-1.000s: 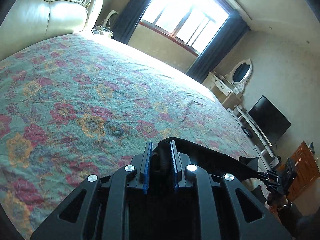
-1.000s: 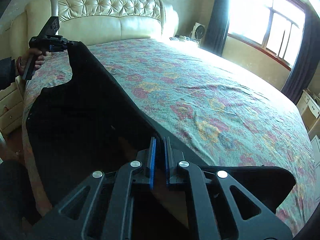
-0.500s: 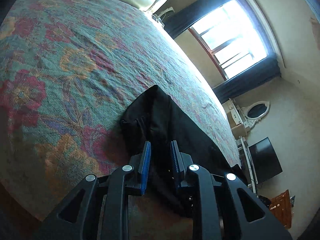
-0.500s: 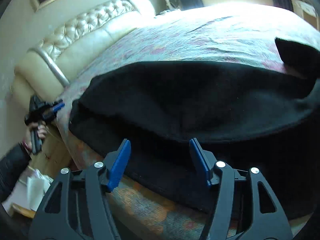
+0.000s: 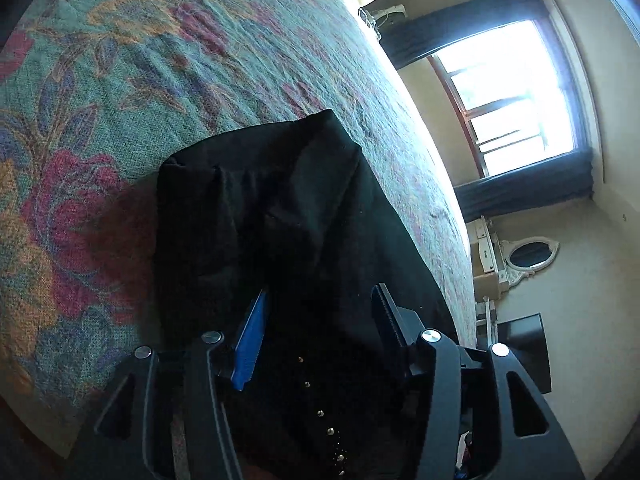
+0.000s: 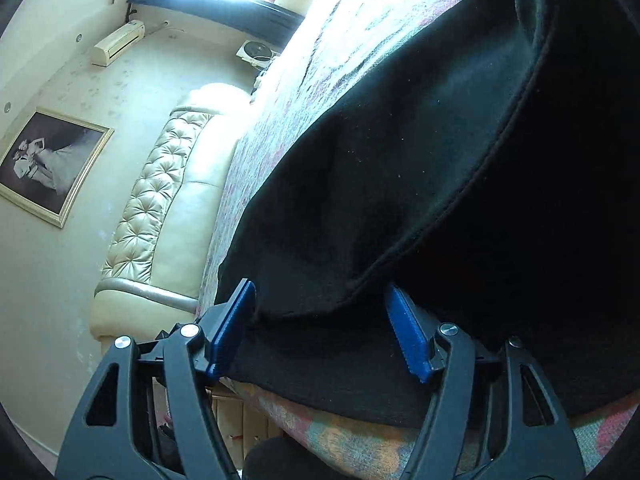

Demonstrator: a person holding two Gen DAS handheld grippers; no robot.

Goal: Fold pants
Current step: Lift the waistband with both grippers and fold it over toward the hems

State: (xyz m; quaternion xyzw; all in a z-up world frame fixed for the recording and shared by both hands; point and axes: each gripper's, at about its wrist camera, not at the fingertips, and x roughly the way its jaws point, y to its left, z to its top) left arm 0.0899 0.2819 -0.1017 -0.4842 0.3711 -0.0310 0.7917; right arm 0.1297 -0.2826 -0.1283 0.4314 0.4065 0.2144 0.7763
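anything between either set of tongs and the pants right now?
Nothing visible. The black pants lie on the floral bedspread, directly at the left tongs and right tongs. Both sets have just been opening; cloth sits between the pads, unpinched.

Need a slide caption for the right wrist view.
Right gripper open, black pants lying doubled on the floral bedspread.

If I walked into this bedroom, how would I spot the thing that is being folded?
Look for the big bed with the flowery green and red bedspread and the cream tufted headboard. Along its near edge lies a pair of black pants, doubled over on itself. It is the only plain dark cloth on that patterned cover, and small metal studs dot one part.
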